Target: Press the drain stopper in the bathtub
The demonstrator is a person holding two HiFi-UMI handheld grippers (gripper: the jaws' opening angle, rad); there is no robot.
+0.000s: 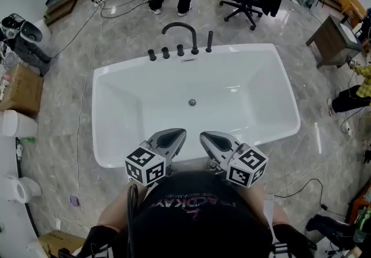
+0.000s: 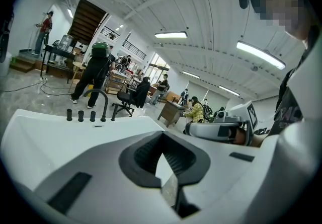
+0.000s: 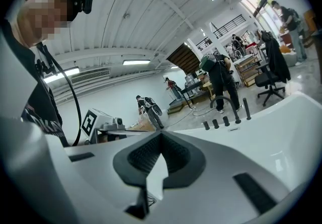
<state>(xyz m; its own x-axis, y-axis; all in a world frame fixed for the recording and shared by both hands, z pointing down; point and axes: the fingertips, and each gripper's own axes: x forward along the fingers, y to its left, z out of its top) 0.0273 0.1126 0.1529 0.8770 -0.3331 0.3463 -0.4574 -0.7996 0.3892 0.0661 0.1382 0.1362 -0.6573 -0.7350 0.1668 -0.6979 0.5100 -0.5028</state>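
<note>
Left claw (image 1: 178, 133) and right claw (image 1: 204, 135) closed, empty, over bathtub (image 1: 243, 50) rim; drain stopper (image 1: 192, 102) apart

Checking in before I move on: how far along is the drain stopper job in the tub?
Nothing looks done yet. The left tongs and right tongs are both shut and empty, held over the near rim of the bathtub. The drain stopper sits mid-floor with nothing touching it; reaching down and pressing it remains.

You hold your left gripper (image 1: 175, 134) and right gripper (image 1: 207, 136) side by side at your chest, jaws closed, empty.
</note>
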